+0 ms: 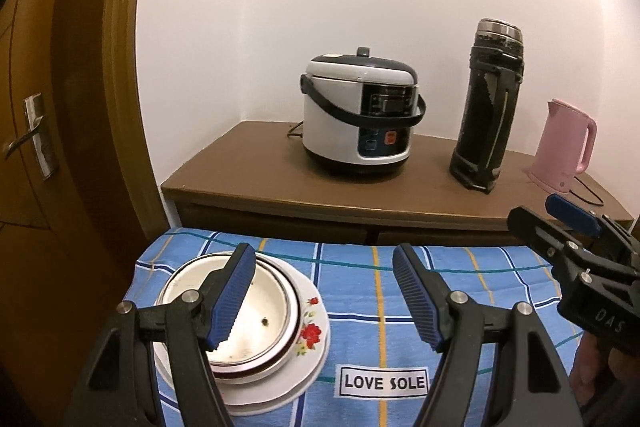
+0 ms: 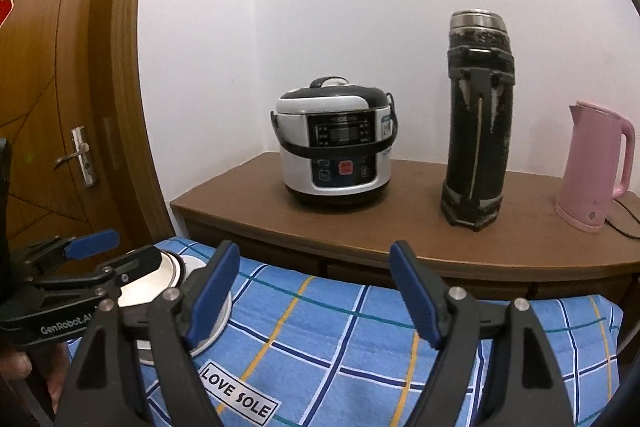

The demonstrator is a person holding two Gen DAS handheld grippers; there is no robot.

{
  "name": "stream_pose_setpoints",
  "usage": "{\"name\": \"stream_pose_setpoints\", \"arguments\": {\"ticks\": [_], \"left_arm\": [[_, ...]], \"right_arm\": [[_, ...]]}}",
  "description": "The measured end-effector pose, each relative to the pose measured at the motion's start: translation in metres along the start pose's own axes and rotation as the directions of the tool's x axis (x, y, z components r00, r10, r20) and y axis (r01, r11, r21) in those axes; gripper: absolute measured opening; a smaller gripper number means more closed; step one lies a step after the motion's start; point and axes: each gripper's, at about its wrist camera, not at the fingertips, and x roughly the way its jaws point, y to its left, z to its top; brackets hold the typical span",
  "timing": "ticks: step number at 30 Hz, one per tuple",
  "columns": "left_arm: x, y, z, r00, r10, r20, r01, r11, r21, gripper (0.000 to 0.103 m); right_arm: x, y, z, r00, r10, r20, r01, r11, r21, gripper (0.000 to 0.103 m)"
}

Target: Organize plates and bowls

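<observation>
We find the bowl (image 1: pixel 244 311) nested on the plates (image 1: pixel 280 379), white ware with a red flower print, stacked at the near left of the blue checked cloth (image 1: pixel 400 287). The widest plate lies lowest and the bowl sits on top, so the pile stands steady and takes little room; we judge the sorting largely done, since no other dish shows on the cloth.

Our left gripper (image 1: pixel 324 299) hangs above the stack's right side with its jaws spread wide. One pad crosses over the bowl in this view, but nothing is between the pads and neither presses on the ware, so the stack is released. Our right gripper (image 2: pixel 316 295) is likewise spread and empty, over the bare cloth to the right of the stack. From the left camera it shows at the right edge (image 1: pixel 568 255), well apart from the plates. From the right camera the left gripper (image 2: pixel 112 251) shows at the left edge, close over the bowl's rim (image 2: pixel 168 275).

Beyond the cloth stands a brown cabinet (image 1: pixel 240 163) against the wall, carrying a rice cooker (image 1: pixel 360 111), a tall black flask (image 1: pixel 488 107) and a pink kettle (image 1: pixel 564 147), all far from the stack. A wooden door (image 1: pixel 40 107) closes the left side.
</observation>
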Motion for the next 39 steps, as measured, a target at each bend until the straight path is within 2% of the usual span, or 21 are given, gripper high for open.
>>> {"name": "stream_pose_setpoints", "arguments": {"ticks": [3, 10, 20, 39], "left_arm": [[-0.003, -0.007, -0.001, 1.000, -0.004, 0.006, 0.004, 1.000, 0.015, 0.074], [-0.007, -0.014, 0.000, 1.000, -0.021, 0.009, 0.021, 1.000, 0.020, 0.074], [-0.010, -0.018, 0.001, 0.999, -0.041, 0.016, 0.041, 0.999, 0.023, 0.074], [-0.020, -0.042, 0.014, 0.997, -0.068, 0.034, 0.065, 0.994, 0.085, 0.074]], "right_arm": [[-0.005, -0.002, -0.001, 1.000, -0.010, 0.008, 0.010, 1.000, -0.008, 0.084], [-0.016, -0.009, 0.002, 0.999, -0.029, 0.018, 0.029, 1.000, -0.001, 0.086], [-0.028, -0.011, 0.003, 0.998, -0.049, 0.031, 0.049, 0.999, -0.007, 0.088], [-0.047, -0.024, 0.006, 0.994, -0.089, 0.063, 0.089, 0.996, 0.000, 0.090]]}}
